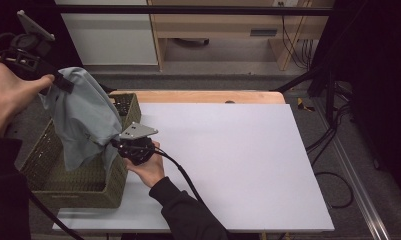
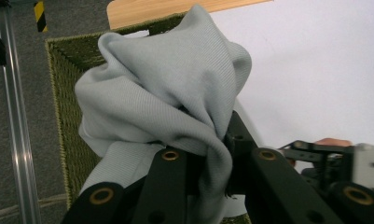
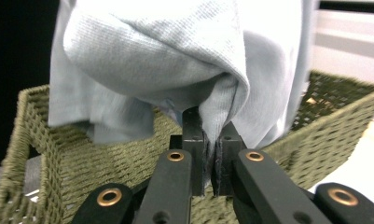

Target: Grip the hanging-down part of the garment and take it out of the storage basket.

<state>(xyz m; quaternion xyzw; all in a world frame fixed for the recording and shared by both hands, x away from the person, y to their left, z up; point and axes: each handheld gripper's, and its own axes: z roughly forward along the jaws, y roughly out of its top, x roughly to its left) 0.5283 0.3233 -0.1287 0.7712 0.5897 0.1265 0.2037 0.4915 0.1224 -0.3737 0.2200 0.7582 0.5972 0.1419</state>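
Note:
A pale blue-grey cloth garment [image 1: 83, 117] hangs over an olive woven basket [image 1: 43, 170] at the table's left. My left gripper [image 1: 64, 84] is raised high at the upper left and is shut on the garment's top edge; in the left gripper view the cloth [image 2: 175, 88] bunches up over its jaws. My right gripper [image 1: 115, 145] sits lower, at the basket's right rim, shut on a fold of the garment [image 3: 222, 112] near its bottom edge. The cloth is pinched between the two black pads [image 3: 194, 154].
A white board [image 1: 228, 155] covers most of the wooden table [image 1: 203, 96]. The basket [image 3: 82, 163] stands on its left part. Beyond the table are a cabinet [image 1: 113, 35] and cables on the floor [image 1: 333, 135] to the right.

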